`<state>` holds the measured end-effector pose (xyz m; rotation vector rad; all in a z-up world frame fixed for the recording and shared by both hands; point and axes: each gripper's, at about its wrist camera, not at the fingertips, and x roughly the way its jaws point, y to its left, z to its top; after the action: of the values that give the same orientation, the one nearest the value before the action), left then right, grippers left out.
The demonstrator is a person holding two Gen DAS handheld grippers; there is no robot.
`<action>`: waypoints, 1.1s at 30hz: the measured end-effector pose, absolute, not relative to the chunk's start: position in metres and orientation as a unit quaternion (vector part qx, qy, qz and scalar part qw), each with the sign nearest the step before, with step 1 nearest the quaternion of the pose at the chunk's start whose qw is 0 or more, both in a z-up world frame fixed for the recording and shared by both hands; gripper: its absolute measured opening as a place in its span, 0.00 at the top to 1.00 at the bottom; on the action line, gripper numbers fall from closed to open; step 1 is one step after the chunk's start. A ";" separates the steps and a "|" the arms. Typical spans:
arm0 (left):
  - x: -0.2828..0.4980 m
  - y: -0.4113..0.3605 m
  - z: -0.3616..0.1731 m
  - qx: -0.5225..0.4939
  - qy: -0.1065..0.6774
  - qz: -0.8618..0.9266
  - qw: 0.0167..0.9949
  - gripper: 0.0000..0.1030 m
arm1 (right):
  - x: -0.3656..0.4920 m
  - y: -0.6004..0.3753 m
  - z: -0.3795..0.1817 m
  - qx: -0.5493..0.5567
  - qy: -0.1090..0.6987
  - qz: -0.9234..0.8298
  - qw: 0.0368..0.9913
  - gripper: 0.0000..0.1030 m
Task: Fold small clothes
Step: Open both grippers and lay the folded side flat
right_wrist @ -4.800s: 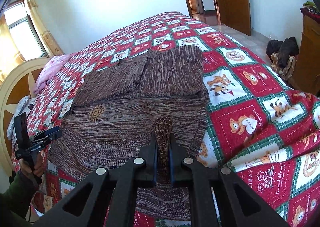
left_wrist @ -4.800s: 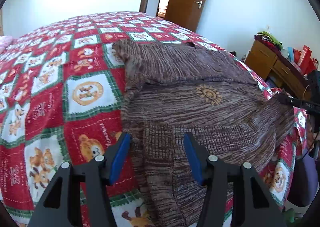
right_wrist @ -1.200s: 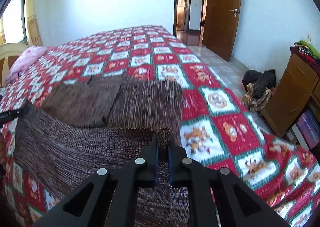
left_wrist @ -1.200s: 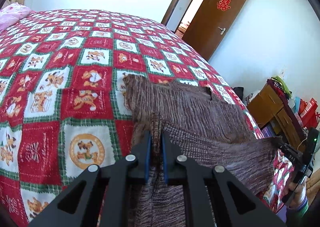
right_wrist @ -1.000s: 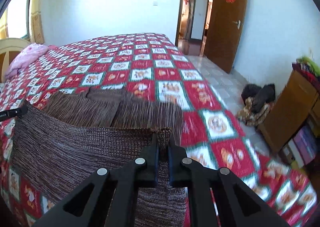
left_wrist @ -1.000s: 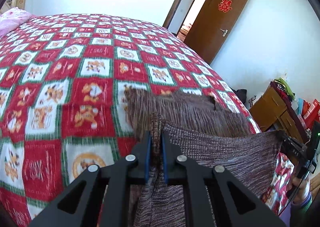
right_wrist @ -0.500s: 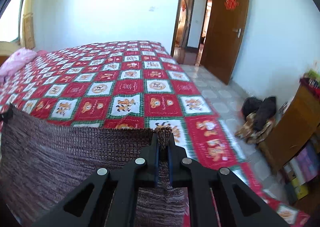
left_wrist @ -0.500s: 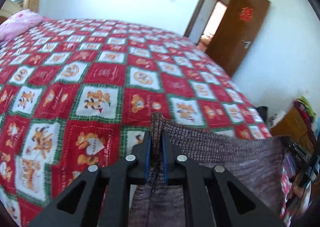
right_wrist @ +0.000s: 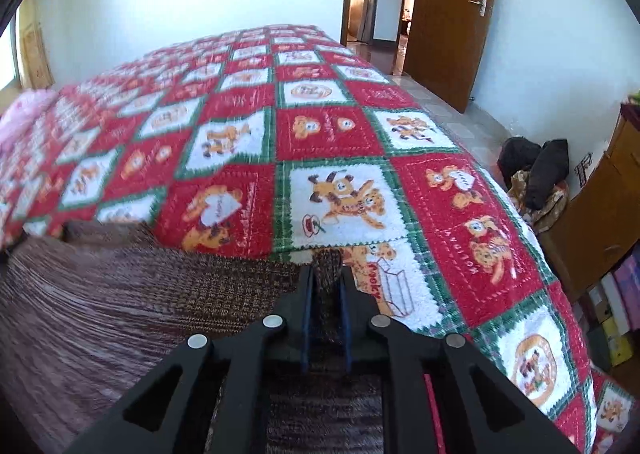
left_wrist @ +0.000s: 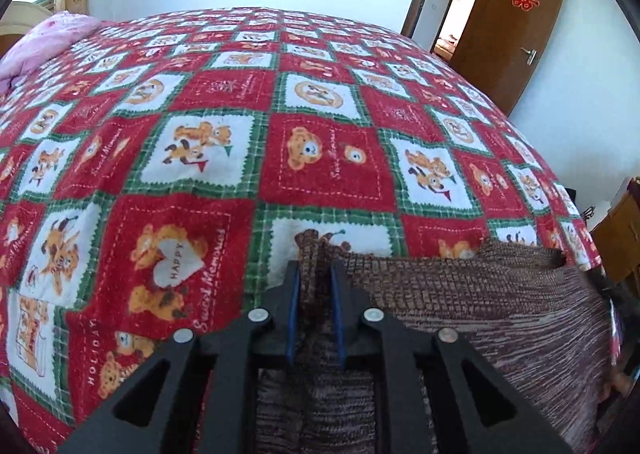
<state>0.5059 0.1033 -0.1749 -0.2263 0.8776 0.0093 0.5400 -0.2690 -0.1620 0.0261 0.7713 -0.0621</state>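
Releasing the folded knit

Left wrist view: left gripper (left_wrist: 314,280) at lower centre, jaws opening, a hem corner of the brown sweater (left_wrist: 460,294) between them. It spreads lower right over the plush checked quilt (left_wrist: 200,142).

Right wrist view: right gripper (right_wrist: 326,286) opening likewise around its corner; sweater (right_wrist: 140,294) lower left. Soft, light, limp ribbed knit; corners suit gripping.

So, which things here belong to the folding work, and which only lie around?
For the job:
- brown knitted sweater
- left tool, opening
- right tool, opening

Lying about:
- pink pillow
- dark bags on the floor
- wooden cabinet
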 end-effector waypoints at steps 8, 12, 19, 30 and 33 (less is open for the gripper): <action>0.442 0.088 -0.137 -0.041 0.396 -0.031 0.917 0.56 | 0.422 -0.258 -0.122 0.000 0.397 -0.011 0.918 0.88; 0.394 0.066 -0.140 -0.024 0.404 -0.073 0.911 0.48 | 0.381 -0.249 -0.151 0.007 0.451 0.024 0.892 0.88; 0.359 0.039 -0.162 0.014 0.419 -0.054 0.906 0.47 | 0.356 -0.239 -0.184 0.007 0.490 0.036 0.871 0.88; 0.336 0.015 -0.171 0.102 0.396 0.009 0.912 0.28 | 0.342 -0.230 -0.186 -0.033 0.477 0.016 0.878 0.88; 0.327 0.020 -0.164 0.083 0.402 0.019 0.912 0.27 | 0.345 -0.240 -0.184 0.001 0.476 0.029 0.879 0.87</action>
<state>0.3271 0.0205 -0.1642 0.1714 0.8286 0.0398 0.3453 -0.2399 -0.1844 0.0012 0.9912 0.0599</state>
